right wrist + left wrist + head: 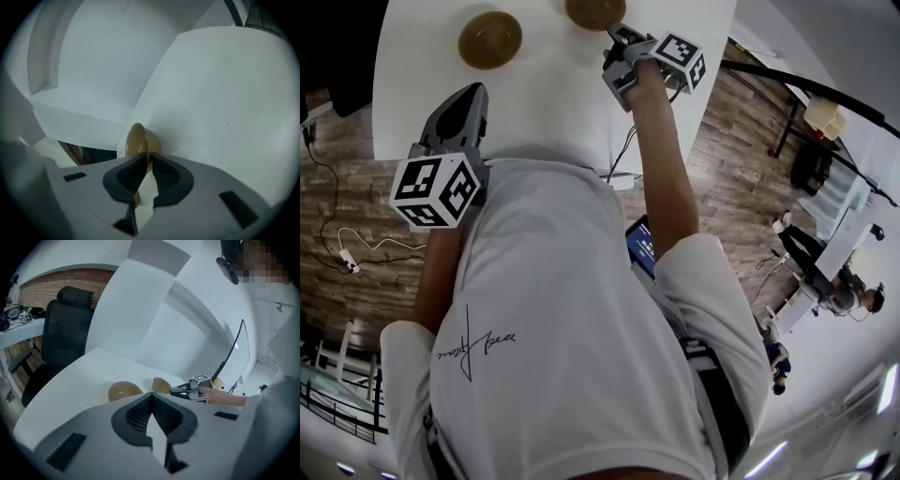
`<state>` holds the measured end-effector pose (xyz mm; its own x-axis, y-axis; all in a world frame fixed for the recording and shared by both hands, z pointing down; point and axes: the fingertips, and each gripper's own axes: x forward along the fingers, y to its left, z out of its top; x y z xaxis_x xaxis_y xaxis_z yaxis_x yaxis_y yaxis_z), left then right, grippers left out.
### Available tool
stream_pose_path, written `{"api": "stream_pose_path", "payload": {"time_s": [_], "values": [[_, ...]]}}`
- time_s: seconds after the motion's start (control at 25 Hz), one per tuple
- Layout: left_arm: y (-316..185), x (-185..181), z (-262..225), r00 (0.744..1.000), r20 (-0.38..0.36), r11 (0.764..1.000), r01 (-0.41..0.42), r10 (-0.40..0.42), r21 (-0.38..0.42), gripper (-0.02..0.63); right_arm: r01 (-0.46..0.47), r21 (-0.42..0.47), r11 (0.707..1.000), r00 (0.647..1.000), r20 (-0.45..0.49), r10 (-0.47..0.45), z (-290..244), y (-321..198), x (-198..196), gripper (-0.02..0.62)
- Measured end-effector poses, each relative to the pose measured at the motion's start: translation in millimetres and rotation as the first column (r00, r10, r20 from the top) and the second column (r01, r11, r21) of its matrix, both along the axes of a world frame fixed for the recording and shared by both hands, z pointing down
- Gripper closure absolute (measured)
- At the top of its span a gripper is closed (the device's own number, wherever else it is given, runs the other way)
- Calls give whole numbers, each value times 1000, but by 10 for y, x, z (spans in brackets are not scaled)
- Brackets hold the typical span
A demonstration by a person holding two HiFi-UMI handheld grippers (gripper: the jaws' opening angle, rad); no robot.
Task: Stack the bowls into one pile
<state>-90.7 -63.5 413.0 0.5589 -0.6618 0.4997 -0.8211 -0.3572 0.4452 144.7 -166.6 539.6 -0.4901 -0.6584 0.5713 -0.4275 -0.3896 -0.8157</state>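
Right gripper (615,36), grey moulded plastic with ribbed black pads (164,176): clamps tight on the thin rim of a round, glossy amber-brown plastic bowl (138,139) at the far side of the smooth white tabletop (544,103), the bowl's wall pinched between the jaws (edge-on in the right gripper view, tipped with its hollow facing left in the left gripper view). Cannot tell whether this gripped bowl touches the table. To its left and well apart from it, a second round amber-brown plastic bowl (490,39), upright, mouth up, shallow, paler and translucent towards the rim. Left gripper (473,91), same grey plastic: lies low over the near part of the tabletop, closed on nothing, ribbed pads meeting at their tips with only a narrow wedge of white showing below them. Behind each gripper, a white cube with black square markers (434,190), hard-edged and matte. Below, a white T-shirt (572,337) with a thin black scribbled print. Beside the table, a black high-backed office chair (65,333) and brown brick-patterned floor (727,131).
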Motion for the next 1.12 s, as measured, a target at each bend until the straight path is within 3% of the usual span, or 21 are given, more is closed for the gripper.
{"api": "stream_pose_path", "payload": {"time_s": [0.52,1.12], "values": [[12,-40,-13,1000,-15,1000,8,-8,3,614,-51,-10,999,997,65,52,-56,41,-31,563],[8,-20,-58,1000,-24,1000,19,-19,18,614,-24,21,999,993,119,21,-223,67,-147,565]]}}
